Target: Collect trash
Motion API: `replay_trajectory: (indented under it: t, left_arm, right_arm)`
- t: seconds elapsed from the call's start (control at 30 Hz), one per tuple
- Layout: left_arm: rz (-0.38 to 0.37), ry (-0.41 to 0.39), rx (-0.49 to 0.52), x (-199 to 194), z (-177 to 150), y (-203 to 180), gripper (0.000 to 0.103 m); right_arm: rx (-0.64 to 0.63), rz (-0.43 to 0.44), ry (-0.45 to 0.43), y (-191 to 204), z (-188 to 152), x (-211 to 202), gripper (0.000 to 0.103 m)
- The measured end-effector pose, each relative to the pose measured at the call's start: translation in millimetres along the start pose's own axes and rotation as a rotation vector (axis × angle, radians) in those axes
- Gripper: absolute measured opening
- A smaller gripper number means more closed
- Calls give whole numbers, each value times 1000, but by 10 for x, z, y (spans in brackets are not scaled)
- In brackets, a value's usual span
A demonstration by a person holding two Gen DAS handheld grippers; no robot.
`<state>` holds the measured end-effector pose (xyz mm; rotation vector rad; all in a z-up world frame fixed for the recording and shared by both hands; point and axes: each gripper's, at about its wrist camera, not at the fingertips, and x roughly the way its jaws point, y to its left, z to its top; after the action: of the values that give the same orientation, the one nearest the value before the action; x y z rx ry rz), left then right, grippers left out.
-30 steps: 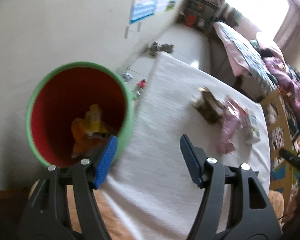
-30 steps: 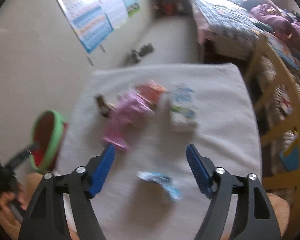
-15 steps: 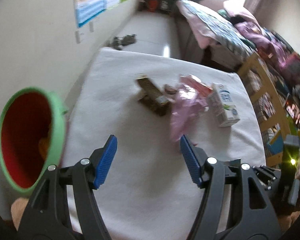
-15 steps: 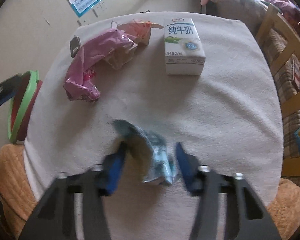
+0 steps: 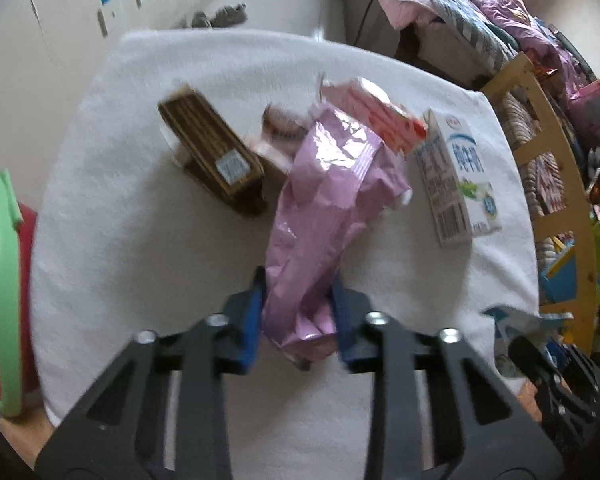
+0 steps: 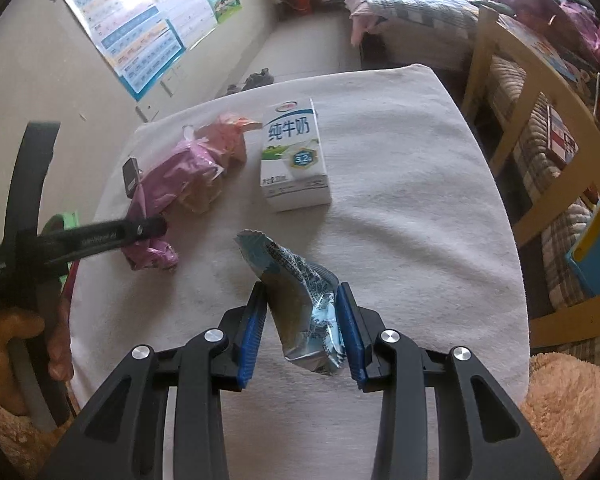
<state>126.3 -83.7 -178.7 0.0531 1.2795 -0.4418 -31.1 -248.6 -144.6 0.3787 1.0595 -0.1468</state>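
Both tools are clamped on trash. On my left tool (image 5: 298, 312) the blue pads squeeze the near end of a crumpled pink foil wrapper (image 5: 324, 204), whose long axis runs away from me along the fingers, its far end reaching the pile in the middle of the white towel-covered counter (image 5: 140, 240). My right tool (image 6: 302, 328) pinches a crinkled blue-and-silver snack wrapper (image 6: 300, 300); it stands on end between the pads, its torn top pointing up and away to the left. Beside the pink wrapper lies a brown flattened box (image 5: 212, 152), angled from far left to near right, and a white milk carton with blue print (image 6: 294, 156) lies on its side, top pointing away. At the counter's left edge I see the green rim of a red bin (image 5: 4, 280).
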Motion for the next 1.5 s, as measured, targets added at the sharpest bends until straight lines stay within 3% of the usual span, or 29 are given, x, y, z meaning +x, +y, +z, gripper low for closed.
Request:
replay_trajectory:
  t: [0.23, 0.37, 0.5, 0.6, 0.8, 1.03, 1.1, 1.3, 1.5]
  left_arm:
    - [-28, -4, -30, -320, -415, 124, 25]
    - [13, -36, -1, -462, -569, 152, 26]
    - [66, -69, 43, -509, -632, 148, 48]
    - [50, -100, 20, -576, -625, 187, 62]
    - [61, -107, 5, -501, -480, 173, 62]
    - [74, -12, 29, -154, -440, 134, 62]
    - [68, 4, 22, -96, -460, 137, 59]
    - [58, 19, 27, -87, -518, 162, 26]
    - [41, -70, 0, -382, -596, 221, 24]
  right_arm:
    - [-18, 5, 2, 58, 15, 10, 35]
    - [-34, 3, 13, 102, -6, 55, 35]
    - [-49, -3, 19, 146, -33, 72, 35]
    - [-53, -7, 12, 147, -39, 60, 35]
    - [-52, -10, 14, 156, -44, 68, 35]
    - [-45, -15, 9, 153, -40, 53, 35]
    - [-47, -13, 11, 152, -39, 52, 35]
    - [-58, -16, 8, 173, -37, 38, 35]
    - [-62, -19, -16, 219, -25, -31, 35]
